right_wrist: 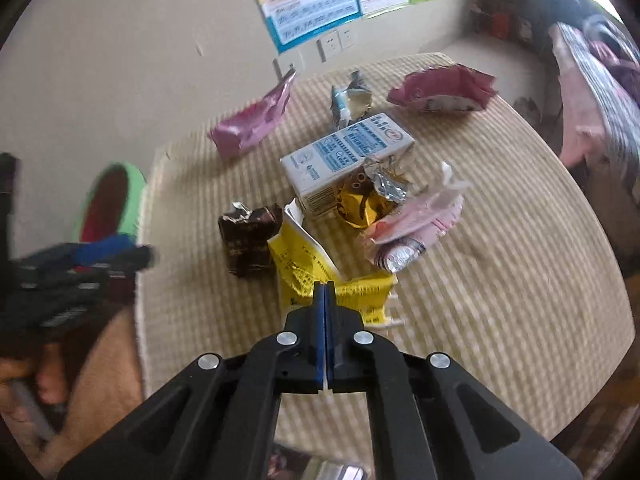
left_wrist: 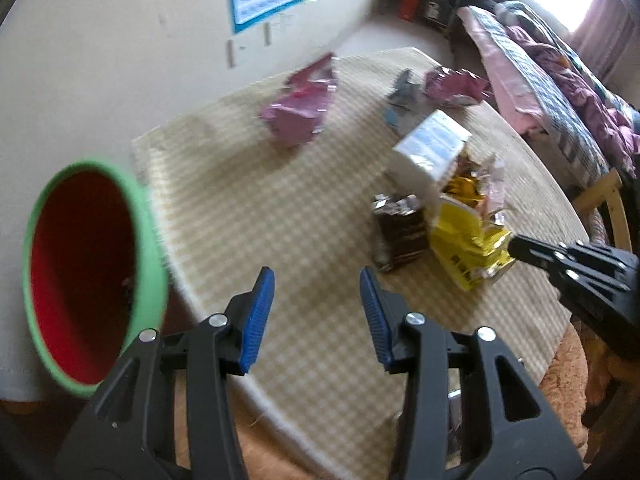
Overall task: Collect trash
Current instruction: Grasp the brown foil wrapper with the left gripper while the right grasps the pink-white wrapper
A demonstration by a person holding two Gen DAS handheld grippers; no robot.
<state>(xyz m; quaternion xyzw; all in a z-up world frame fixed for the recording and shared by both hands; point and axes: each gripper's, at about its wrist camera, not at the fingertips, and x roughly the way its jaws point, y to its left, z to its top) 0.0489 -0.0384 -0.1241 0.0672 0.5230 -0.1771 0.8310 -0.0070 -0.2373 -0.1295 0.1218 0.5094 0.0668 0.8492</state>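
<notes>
On the checked worktop (right_wrist: 500, 280), counted:

- Pink wrappers: three. One at the far left (right_wrist: 252, 122), one at the far right (right_wrist: 440, 88), one crumpled with a foil end near the middle (right_wrist: 416, 224).
- Milk carton (right_wrist: 348, 160): one, white and blue, lying on its side; print too small to read.
- Gold foil wrapper (right_wrist: 360, 200): one, against the carton.
- Brown packet (right_wrist: 250, 240): one, torn open at the top.
- Small blue-and-silver wrapper (right_wrist: 350, 100): one, at the far side.
- Yellow packet (right_wrist: 312, 276): one, black print, unreadable.
- Green bin (left_wrist: 92, 276) with red inside: one, beside the worktop's left edge.

My right claw (right_wrist: 325, 286) is closed, pinching the yellow packet's near edge. My left claw (left_wrist: 316, 312) stands parted over the worktop's edge with nothing between its blue pads.

Wall posters (right_wrist: 312, 0): writing blurred.
</notes>
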